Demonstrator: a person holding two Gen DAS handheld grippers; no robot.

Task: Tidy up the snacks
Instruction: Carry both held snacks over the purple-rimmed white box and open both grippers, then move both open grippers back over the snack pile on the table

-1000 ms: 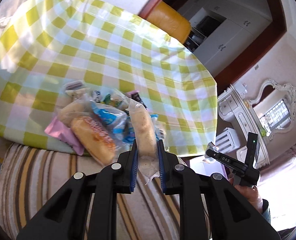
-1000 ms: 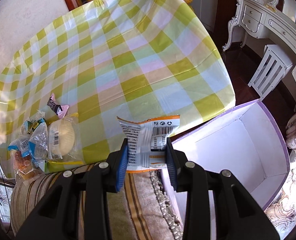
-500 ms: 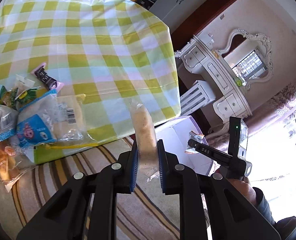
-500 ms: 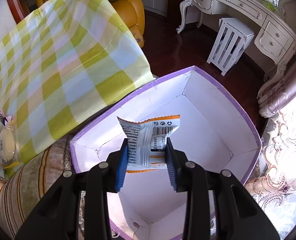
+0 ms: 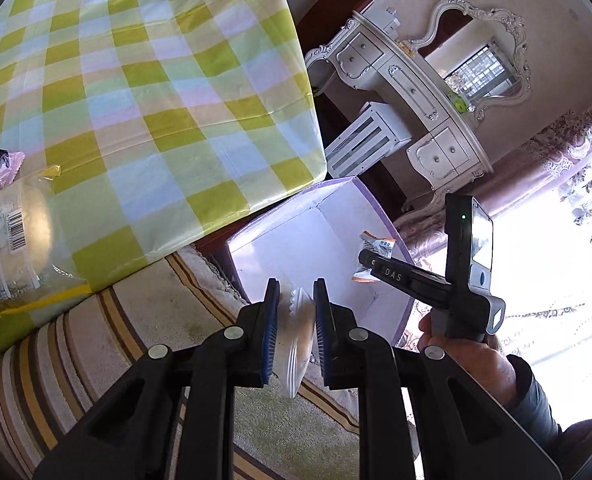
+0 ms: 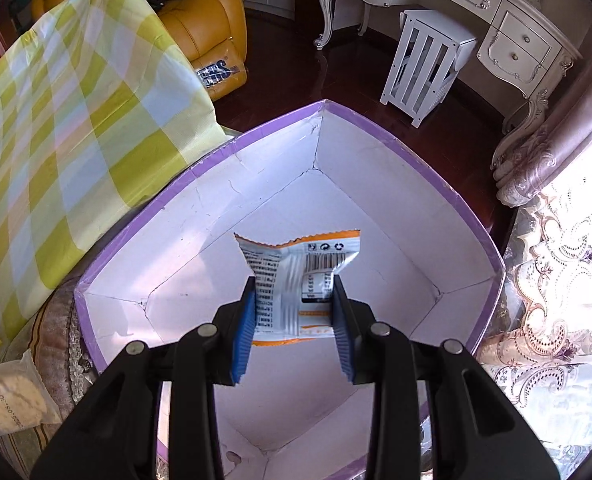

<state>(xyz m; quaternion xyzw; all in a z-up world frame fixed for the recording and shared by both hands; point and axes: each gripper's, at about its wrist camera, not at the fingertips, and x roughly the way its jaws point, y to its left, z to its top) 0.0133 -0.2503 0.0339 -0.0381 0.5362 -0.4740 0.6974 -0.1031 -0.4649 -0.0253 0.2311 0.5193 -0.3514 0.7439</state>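
Right gripper (image 6: 291,312) pinches an orange-white packet (image 6: 296,276) lengthwise, top edge forward, over the box (image 6: 199,176)

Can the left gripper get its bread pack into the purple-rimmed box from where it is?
Probably yes. The box stands open-topped just ahead of the left gripper, nothing between. The right gripper with its snack packet hangs over the far side, so keep left.

White dressing table (image 6: 476,12), slatted stool (image 6: 424,64), orange armchair (image 6: 199,28).
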